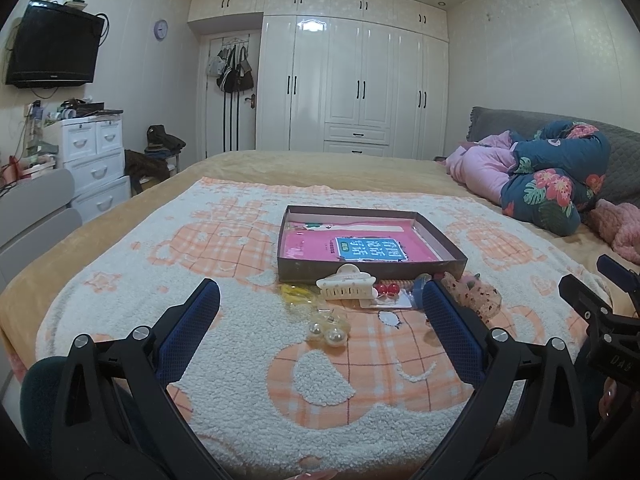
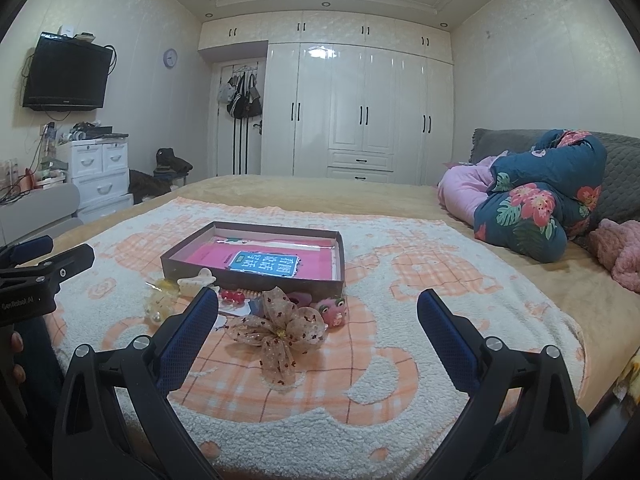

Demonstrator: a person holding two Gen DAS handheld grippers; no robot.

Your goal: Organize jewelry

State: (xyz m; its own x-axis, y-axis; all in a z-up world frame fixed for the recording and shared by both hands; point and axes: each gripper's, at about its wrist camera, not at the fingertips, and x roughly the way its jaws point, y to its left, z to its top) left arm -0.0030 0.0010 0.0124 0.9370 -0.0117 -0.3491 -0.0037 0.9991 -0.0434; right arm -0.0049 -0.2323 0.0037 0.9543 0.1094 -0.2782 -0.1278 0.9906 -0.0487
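1. The left hand-held gripper is spread wide and holds nothing; the right hand-held gripper likewise gapes empty.
2. Both hover over a peach-and-white blanket on the bed.
3. Between the left fingers lie pearl earrings; further on, a white claw clip and red beads.
4. A sheer bow and a pink frog-faced trinket lie near the right gripper.
5. Beyond — an open shallow box, a pink booklet inside.
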